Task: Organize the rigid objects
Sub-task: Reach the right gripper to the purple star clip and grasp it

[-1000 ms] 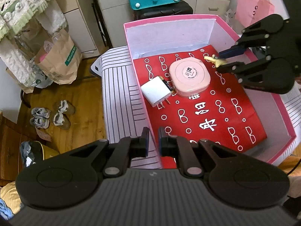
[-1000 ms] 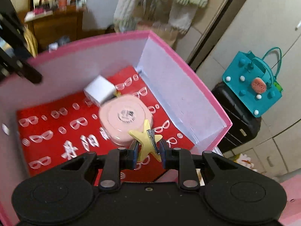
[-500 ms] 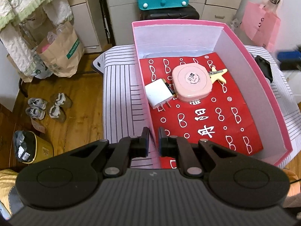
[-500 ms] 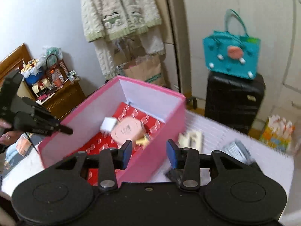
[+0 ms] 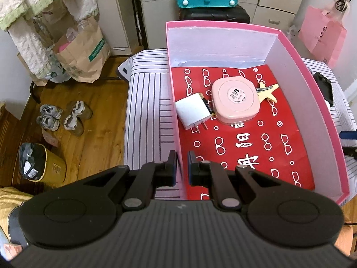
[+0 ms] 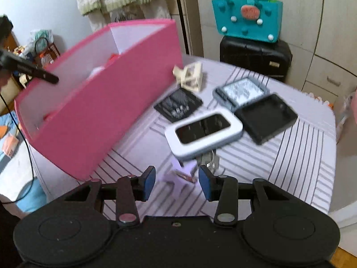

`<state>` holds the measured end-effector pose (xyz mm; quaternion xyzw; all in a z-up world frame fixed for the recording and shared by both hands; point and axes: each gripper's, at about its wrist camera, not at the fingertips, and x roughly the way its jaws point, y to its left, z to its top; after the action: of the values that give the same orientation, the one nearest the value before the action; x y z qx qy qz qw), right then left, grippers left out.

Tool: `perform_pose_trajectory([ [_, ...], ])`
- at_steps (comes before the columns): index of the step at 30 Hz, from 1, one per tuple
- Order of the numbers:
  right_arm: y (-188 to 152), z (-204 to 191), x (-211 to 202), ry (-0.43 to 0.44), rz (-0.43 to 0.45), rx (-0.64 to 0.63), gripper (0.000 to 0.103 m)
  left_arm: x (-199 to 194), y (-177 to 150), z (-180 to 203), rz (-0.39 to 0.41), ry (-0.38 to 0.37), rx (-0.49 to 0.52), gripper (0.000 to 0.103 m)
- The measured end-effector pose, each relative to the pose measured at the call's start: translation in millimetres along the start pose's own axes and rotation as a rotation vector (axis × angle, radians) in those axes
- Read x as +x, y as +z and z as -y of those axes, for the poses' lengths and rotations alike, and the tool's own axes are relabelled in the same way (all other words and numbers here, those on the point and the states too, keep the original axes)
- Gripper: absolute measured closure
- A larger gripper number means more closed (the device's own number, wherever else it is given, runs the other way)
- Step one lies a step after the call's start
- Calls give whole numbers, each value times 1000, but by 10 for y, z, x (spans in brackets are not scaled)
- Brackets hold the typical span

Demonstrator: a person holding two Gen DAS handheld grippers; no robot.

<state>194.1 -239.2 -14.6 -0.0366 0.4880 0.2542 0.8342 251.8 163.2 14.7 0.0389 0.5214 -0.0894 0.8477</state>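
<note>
The pink box (image 5: 223,24) with a red patterned floor stands on the striped table. In it lie a pink rounded case (image 5: 236,100), a white charger (image 5: 193,110), a battery (image 5: 208,107) and a yellow star hair clip (image 5: 266,90). My left gripper (image 5: 181,165) is shut on the box's left wall near the front corner. My right gripper (image 6: 176,179) hovers outside the box (image 6: 107,102) over the table; its jaws are opening, with nothing gripped. Just ahead lie a small lilac object (image 6: 180,172), a white tin (image 6: 204,131), a black tray (image 6: 266,116), a grey case (image 6: 242,91), a black card (image 6: 178,107) and a cream claw clip (image 6: 189,77).
A teal bag (image 6: 247,17) sits on a black suitcase (image 6: 254,55) behind the table. The table's rounded edge (image 6: 330,156) drops off at the right. Left of the table are wooden floor, shoes (image 5: 60,117), a paper bag (image 5: 82,53) and a yellow bin (image 5: 42,165).
My right gripper let go of the star clip, which now lies in the box beside the pink case. It swung out of the box to the table, jaws wider. The left gripper stayed put.
</note>
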Motion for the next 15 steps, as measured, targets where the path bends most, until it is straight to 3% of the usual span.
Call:
perform_pose_trajectory([
  [11, -106, 3, 205, 18, 8, -90, 46, 85, 2, 81, -28, 50, -30, 95],
  [15, -78, -94, 247, -28, -11, -143, 51, 92, -9, 117, -45, 67, -9, 96],
])
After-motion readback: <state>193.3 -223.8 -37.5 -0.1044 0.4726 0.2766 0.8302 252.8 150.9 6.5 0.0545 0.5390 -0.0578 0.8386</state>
